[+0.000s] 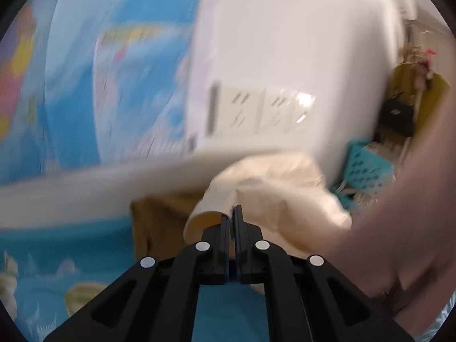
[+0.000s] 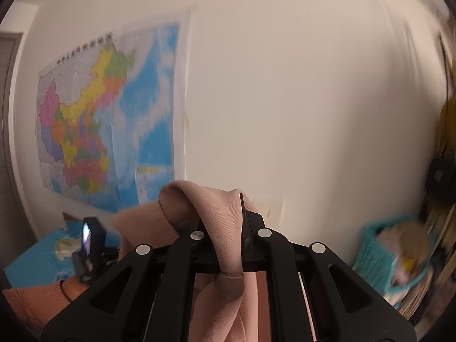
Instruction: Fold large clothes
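Pink cloth pinched in both grippers

The left hand-held gripper [image 1: 232, 213] is clamped on a cream-looking fold of the pink cloth [image 1: 273, 196]. The right hand-held gripper [image 2: 228, 213] is squeezed tight on the same pink cloth, which drapes over it. Behind hangs a map [image 2: 108, 114], with a teal basket [image 2: 393, 256] nearby.

left gripper [image 1: 233, 213]: black plastic, ribbed fingers, four silver pivot pins
right gripper [image 2: 228, 222]: same black linkage, silver pins
sleeve [image 2: 34, 302]: orange ribbed knit, lower left
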A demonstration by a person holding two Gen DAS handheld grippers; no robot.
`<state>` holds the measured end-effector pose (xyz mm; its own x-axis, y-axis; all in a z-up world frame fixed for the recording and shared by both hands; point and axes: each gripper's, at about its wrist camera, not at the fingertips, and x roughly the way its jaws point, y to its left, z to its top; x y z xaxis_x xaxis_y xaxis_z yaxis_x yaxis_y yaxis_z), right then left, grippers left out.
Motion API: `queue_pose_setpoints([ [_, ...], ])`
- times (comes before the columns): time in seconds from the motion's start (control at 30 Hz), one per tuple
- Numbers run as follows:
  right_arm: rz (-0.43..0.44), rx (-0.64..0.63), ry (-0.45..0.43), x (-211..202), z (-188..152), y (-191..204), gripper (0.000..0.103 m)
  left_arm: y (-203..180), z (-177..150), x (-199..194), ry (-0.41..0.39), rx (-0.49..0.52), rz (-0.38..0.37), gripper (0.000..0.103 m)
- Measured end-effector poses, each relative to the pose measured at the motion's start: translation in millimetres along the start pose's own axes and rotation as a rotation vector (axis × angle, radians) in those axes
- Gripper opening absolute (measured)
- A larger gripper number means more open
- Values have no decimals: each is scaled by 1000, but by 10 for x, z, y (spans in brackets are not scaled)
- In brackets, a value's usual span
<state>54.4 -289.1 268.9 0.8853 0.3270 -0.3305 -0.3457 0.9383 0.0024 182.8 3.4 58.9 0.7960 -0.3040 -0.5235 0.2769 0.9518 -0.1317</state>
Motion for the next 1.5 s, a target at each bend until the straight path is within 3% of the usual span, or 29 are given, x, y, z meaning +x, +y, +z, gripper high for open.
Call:
queue_pose_setpoints([
  [0.07, 33, 40, 44, 137, -185, -77, 7, 90, -102, 80, 34, -16, -1, 5],
  [0.23, 68, 90, 136, 545, -515, -132, 7, 86, -281, -48, 25, -19, 21, 14],
  [0.3, 74, 85, 161, 663, -599, -94, 7, 120, -361, -78, 30, -28, 56, 37],
  [0.37, 83, 75, 183, 766, -660, -56, 7, 178, -357, -81, 12, -37, 40, 72],
  [0.47, 101, 70, 201, 872, -720, -2, 7, 261, -402, -149, 2, -83, -15, 75],
  [0.57, 115, 70, 212, 954, -754, 18, 7, 297, -425, -96, 26, -114, -72, 86],
  [0.7, 128, 65, 219, 1009, -779, 52, 7, 164, -458, 170, 102, -111, -174, 86],
  [0.73, 128, 64, 220, 1018, -786, 62, 7, 125, -459, 241, 109, -107, -190, 76],
  [0.77, 124, 63, 220, 1025, -783, 66, 7, 89, -451, 365, 132, -109, -218, 35],
  [0.8, 122, 61, 219, 1025, -781, 73, 7, 87, -436, 483, 168, -133, -223, 11],
  [0.83, 117, 66, 217, 1014, -768, 63, 7, 112, -415, 560, 187, -167, -231, 5],
  [0.93, 94, 85, 191, 927, -679, -2, 7, 374, -188, 458, 95, -295, -216, 1],
  [1.0, 84, 92, 173, 860, -559, -33, 7, 566, 56, 258, 17, -335, -182, 1],
  [1.03, 94, 103, 155, 801, -478, -48, 7, 689, 222, 91, -49, -339, -131, 0],
  [1.07, 104, 106, 130, 737, -392, -43, 7, 789, 342, -104, -140, -318, 2, 0],
  [1.1, 108, 94, 98, 667, -302, -14, 7, 982, 460, -309, -220, -329, 41, 0],
  [1.13, 118, 71, 75, 631, -240, 26, 7, 1147, 519, -404, -238, -364, 11, 0],
  [1.17, 127, 49, 57, 633, -187, 67, 7, 1304, 560, -458, -224, -389, -25, 0],
  [1.2, 127, 46, 59, 672, -167, 84, 7, 1395, 549, -495, -211, -380, -9, 0],
  [1.27, 135, 49, 107, 880, -203, 108, 7, 1356, 412, -473, -181, -311, 51, 0],
  [1.33, 149, 71, 145, 1070, -336, 109, 7, 1242, 190, -345, -111, -247, 12, 1],
  [1.4, 162, 95, 162, 1171, -451, 106, 7, 1035, -60, -228, -55, -169, -14, 11],
  [1.43, 171, 106, 170, 1213, -498, 106, 7, 941, -145, -198, -45, -148, -36, 26],
  [1.47, 170, 104, 168, 1209, -516, 111, 7, 847, -223, -171, -37, -133, -71, 49],
  [1.5, 173, 103, 163, 1187, -520, 109, 7, 748, -298, -142, -26, -111, -111, 60],
])
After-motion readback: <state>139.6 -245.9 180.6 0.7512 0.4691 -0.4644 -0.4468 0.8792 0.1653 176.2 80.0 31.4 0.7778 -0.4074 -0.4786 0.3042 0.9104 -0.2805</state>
